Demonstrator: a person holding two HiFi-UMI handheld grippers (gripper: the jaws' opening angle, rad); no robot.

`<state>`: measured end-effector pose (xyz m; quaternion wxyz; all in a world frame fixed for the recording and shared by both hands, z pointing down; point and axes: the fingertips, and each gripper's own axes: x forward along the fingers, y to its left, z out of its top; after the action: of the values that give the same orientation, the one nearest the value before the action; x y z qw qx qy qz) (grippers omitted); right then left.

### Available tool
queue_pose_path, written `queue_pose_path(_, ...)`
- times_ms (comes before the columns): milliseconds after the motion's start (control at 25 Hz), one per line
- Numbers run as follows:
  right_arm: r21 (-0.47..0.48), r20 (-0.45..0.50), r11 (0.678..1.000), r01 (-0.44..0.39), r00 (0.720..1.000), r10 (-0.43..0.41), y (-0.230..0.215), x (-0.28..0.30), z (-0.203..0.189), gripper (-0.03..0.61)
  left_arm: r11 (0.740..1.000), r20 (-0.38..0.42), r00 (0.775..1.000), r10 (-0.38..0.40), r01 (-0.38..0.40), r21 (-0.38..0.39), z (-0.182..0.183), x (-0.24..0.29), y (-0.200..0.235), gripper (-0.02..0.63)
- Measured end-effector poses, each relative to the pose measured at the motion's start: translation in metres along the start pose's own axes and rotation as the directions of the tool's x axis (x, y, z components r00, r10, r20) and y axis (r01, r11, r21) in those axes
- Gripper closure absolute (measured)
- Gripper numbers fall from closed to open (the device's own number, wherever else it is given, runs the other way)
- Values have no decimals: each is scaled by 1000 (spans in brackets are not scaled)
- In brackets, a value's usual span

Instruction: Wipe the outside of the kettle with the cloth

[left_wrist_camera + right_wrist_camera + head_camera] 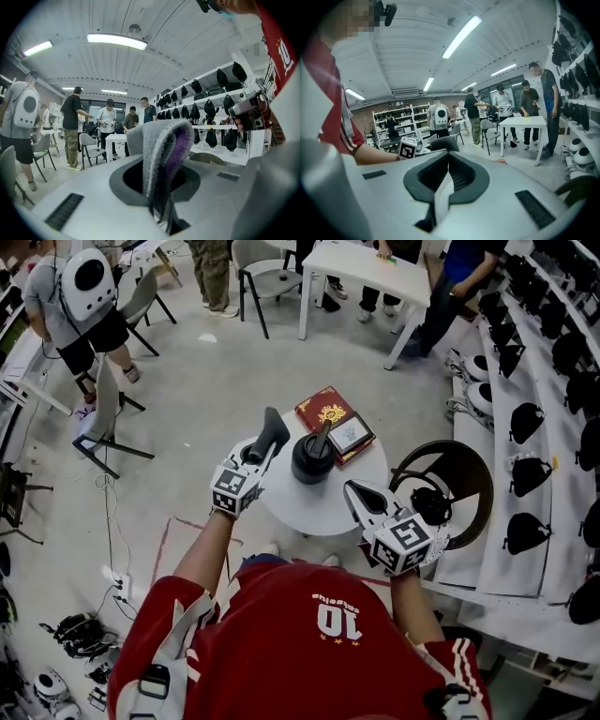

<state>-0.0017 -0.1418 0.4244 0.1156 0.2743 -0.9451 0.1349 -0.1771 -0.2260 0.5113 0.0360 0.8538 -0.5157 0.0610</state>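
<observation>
A busy workshop with a grey concrete floor surrounds a small round white table (291, 512), and people stand at another table well beyond it. The black kettle (312, 458) sits near the table's middle, just beside a red book (324, 412) at the far rim. The left gripper (255, 457) is clamped on 1 end of the grey cloth (273, 430), which stands up from its jaws close to the kettle's left side but not visibly touching it. The right gripper (364, 498) hovers near the kettle's right with its 2 jaws pressed together on nothing. The main risk, as I judge it, is that nothing steadies the kettle: a firm wipe could push it into the book or tip it. The narrow pinch could also let the cloth drag free.
</observation>
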Motion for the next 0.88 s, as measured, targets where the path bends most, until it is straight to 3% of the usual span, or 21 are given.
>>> queue_pose_path(240,32,4,997,75,997,-75,15,19,-2,561,994,-42,994,-97,99,42,-12,9,26,569)
queue_pose_path(400,65,-6,987,146,989,-146,15,26,-12,561,976,-93,975,-203,209,62,-32,28,31,569)
queue_pose_path(680,101,-37,961,257,966,-254,13,26,-30,561,915,-228,902,-366,393,90,-80,77,33,569)
queue_pose_path(880,124,-27,935,333,943,-332,3,18,-34,561,869,-289,840,-459,493,52,-113,115,26,569)
